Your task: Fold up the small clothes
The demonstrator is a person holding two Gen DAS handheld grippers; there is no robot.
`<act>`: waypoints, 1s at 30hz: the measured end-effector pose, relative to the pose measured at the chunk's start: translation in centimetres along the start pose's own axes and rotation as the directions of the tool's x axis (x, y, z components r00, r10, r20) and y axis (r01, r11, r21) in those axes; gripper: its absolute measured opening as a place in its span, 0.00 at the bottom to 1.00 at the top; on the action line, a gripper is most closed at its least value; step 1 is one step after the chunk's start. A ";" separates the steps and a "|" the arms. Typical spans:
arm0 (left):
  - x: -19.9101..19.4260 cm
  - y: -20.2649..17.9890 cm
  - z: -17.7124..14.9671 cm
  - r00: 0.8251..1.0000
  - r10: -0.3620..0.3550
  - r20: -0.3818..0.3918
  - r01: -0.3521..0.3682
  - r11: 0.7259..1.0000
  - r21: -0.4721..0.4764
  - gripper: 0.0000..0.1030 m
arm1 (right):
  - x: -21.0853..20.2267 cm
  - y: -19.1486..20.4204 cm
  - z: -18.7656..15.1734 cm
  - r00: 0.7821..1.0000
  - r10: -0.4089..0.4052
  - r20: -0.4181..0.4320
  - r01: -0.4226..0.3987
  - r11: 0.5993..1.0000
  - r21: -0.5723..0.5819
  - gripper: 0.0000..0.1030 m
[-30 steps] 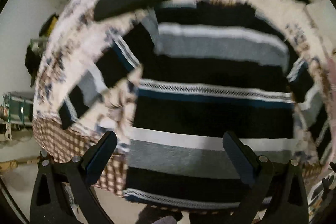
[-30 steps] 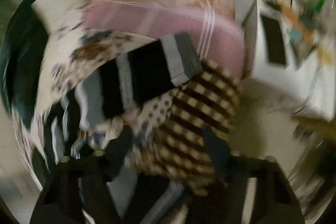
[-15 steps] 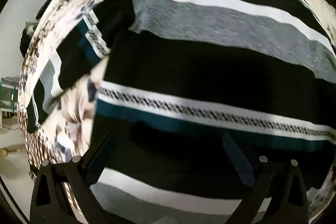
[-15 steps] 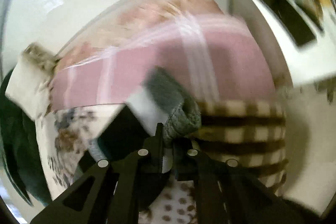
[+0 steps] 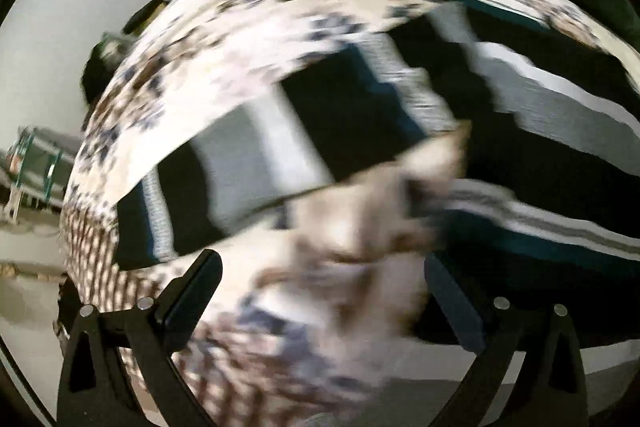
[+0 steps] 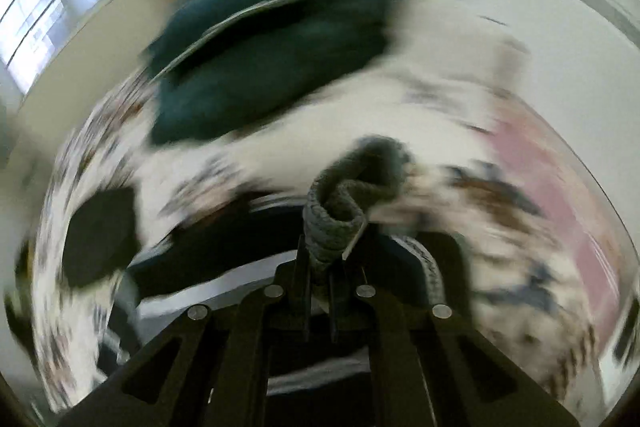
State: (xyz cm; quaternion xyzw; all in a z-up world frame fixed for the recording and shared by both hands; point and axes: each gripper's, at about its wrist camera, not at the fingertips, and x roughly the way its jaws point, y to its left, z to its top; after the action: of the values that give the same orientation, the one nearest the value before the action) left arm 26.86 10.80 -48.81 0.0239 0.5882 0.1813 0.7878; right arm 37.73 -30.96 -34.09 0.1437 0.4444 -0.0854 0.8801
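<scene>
A black, grey and white striped sweater [image 5: 540, 155] lies spread on a floral bedspread [image 5: 224, 59]. Its left sleeve [image 5: 280, 155] stretches out to the left in the left wrist view. My left gripper [image 5: 322, 291] is open and empty, hovering over the bedspread just below that sleeve. My right gripper [image 6: 320, 267] is shut on the sweater's grey ribbed cuff [image 6: 340, 211] and holds it lifted above the bed, with the striped sleeve trailing below. Both views are motion-blurred.
A dark teal garment [image 6: 272, 59] and a black folded piece [image 6: 100, 235] lie on the bed. A pink blanket [image 6: 560, 195] is at the right. A checked cloth [image 5: 92, 259] hangs at the bed's left edge. White walls surround the bed.
My right gripper closed on the sleeve cuff and swung it left over the bed. My left gripper pulled back from the sweater's body and shifted left towards the other sleeve, staying open.
</scene>
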 end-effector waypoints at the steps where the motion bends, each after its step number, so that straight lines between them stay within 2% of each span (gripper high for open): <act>1: 0.6 1.3 -0.1 1.000 0.008 -0.008 -0.008 1.000 -0.019 1.00 | 1.8 4.6 -0.7 1.000 0.022 -0.015 -0.023 0.997 -0.069 0.06; 3: 1.5 3.4 -0.9 0.999 0.024 -0.029 -0.026 0.998 -0.057 1.00 | 4.6 12.4 -3.7 0.999 0.032 -0.044 -0.040 0.980 -0.195 0.06; 5: 2.6 5.6 -1.5 0.998 0.032 -0.055 -0.037 0.994 -0.100 1.00 | 8.7 20.2 -7.5 0.998 0.013 -0.067 -0.034 0.946 -0.323 0.06; 8: 4.1 9.2 -2.0 0.996 0.047 -0.082 -0.060 0.985 -0.162 1.00 | 13.9 27.6 -12.7 0.992 -0.053 -0.111 -0.001 0.897 -0.441 0.06; 10: 4.5 10.7 -2.3 0.994 0.050 -0.093 -0.067 0.979 -0.192 1.00 | 16.0 30.9 -15.5 0.988 -0.081 -0.130 0.008 0.874 -0.487 0.06; 13: 5.6 12.8 -2.5 0.992 0.051 -0.118 -0.077 0.969 -0.233 1.00 | 16.3 33.3 -18.5 0.986 -0.103 -0.128 0.015 0.833 -0.553 0.06; 15: 6.2 14.2 -2.4 0.991 0.043 -0.126 -0.075 0.962 -0.263 1.00 | 16.1 33.9 -19.3 0.983 -0.119 -0.138 0.017 0.814 -0.581 0.06; 17: 6.6 15.4 -2.4 0.990 0.024 -0.139 -0.067 0.950 -0.306 1.00 | 16.7 34.2 -19.9 0.974 -0.142 -0.176 0.012 0.808 -0.588 0.10; 19: 7.1 17.7 -2.9 0.987 -0.061 -0.151 -0.008 0.908 -0.418 1.00 | 16.2 32.6 -18.6 0.959 -0.114 -0.261 -0.047 0.840 -0.541 0.22; 20: 7.3 18.4 -3.0 0.984 -0.089 -0.155 0.008 0.889 -0.459 1.00 | 15.7 31.6 -18.1 0.947 -0.064 -0.316 -0.104 0.866 -0.488 0.41; 21: 7.8 19.7 -3.5 0.976 -0.146 -0.160 0.040 0.846 -0.532 1.00 | 15.1 30.3 -17.4 0.942 -0.039 -0.335 -0.121 0.887 -0.445 0.61; 22: 8.3 20.6 -3.9 0.968 -0.195 -0.156 0.067 0.805 -0.589 1.00 | 14.5 29.2 -16.8 0.941 -0.033 -0.337 -0.118 0.901 -0.417 0.67; 23: 9.0 21.9 -4.5 0.955 -0.259 -0.147 0.097 0.735 -0.671 1.00 | 13.5 27.7 -16.4 0.943 -0.025 -0.331 -0.110 0.918 -0.381 0.68; 24: 9.6 22.7 -4.9 0.946 -0.296 -0.135 0.112 0.686 -0.719 1.00 | 12.6 26.4 -16.1 0.944 -0.024 -0.329 -0.100 0.929 -0.357 0.69; 25: 10.6 23.5 -5.6 0.928 -0.353 -0.117 0.133 0.610 -0.782 1.00 | 11.7 24.8 -16.0 0.945 -0.034 -0.326 -0.081 0.939 -0.334 0.69; 26: 11.4 23.9 -5.9 0.917 -0.383 -0.112 0.135 0.562 -0.816 1.00 | 11.1 23.6 -16.0 0.944 -0.045 -0.326 -0.066 0.945 -0.321 0.71; 27: 12.5 24.7 -6.6 0.903 -0.419 -0.091 0.133 0.475 -0.870 1.00 | 10.4 22.1 -16.2 0.942 -0.054 -0.331 -0.052 0.951 -0.304 0.71; 28: 12.9 25.2 -6.9 0.903 -0.424 -0.073 0.129 0.430 -0.894 1.00 | 10.0 21.3 -16.2 0.940 -0.062 -0.335 -0.042 0.955 -0.295 0.71; 30: 13.6 26.4 -7.4 0.915 -0.402 -0.015 0.122 0.312 -0.942 0.99 | 9.6 19.1 -16.5 0.936 -0.102 -0.336 0.002 0.958 -0.285 0.71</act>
State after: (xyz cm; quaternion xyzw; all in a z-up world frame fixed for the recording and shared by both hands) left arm 16.43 38.37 -56.92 -0.5435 0.4706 0.3502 0.6004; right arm 36.21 -7.74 -47.73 0.0185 0.6040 -0.0184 0.7965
